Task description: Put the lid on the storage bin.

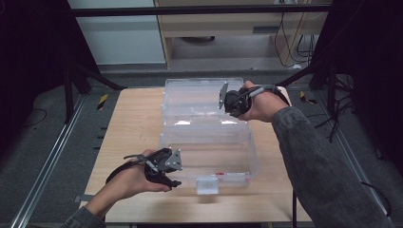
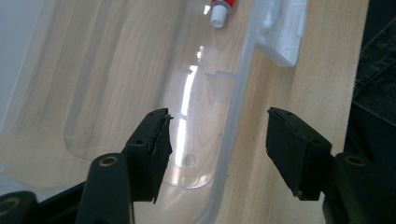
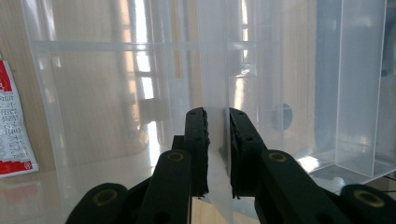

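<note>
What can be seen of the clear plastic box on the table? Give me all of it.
The clear plastic box is a see-through hinged case lying open on the wooden table, lid laid back on the far side. A white latch sits on its near wall. A red and white tube lies inside by the near wall. The right tool is shut on a thin clear wall of the lid. The left tool straddles the near rim, pads not touching.

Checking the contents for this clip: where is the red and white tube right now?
In the high view the red and white tube lies inside the clear plastic box, along its near wall, just right of the front latch.
</note>
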Action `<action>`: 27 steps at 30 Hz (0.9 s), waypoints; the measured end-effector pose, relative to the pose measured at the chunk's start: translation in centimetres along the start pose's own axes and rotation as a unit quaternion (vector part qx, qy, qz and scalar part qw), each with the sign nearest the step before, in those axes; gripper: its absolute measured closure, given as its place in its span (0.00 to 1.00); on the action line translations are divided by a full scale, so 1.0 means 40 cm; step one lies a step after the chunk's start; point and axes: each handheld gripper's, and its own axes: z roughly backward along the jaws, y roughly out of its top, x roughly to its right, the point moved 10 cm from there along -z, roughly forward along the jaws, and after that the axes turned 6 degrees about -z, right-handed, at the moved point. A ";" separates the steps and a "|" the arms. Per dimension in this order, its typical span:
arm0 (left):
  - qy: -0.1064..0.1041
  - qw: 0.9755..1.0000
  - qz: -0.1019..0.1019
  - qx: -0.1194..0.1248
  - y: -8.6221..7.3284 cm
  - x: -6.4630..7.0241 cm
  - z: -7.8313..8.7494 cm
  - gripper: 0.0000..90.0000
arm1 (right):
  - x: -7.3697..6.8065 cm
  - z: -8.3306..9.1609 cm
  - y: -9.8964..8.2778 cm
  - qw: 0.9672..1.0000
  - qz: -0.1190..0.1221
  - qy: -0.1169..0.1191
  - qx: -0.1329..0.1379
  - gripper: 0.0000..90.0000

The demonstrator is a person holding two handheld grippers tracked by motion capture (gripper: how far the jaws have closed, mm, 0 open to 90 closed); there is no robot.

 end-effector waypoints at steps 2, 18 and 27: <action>0.003 1.000 -0.008 -0.007 -0.006 -0.002 -0.005 0.47 | 0.000 0.000 0.000 1.000 0.000 0.000 0.000 0.88; -0.028 0.999 -0.004 -0.026 -0.020 0.002 -0.029 0.79 | 0.000 0.002 -0.002 1.000 0.002 0.002 0.005 0.89; -0.033 0.999 -0.010 -0.025 -0.017 0.011 -0.029 0.90 | 0.000 0.002 -0.001 1.000 0.004 0.004 0.007 0.89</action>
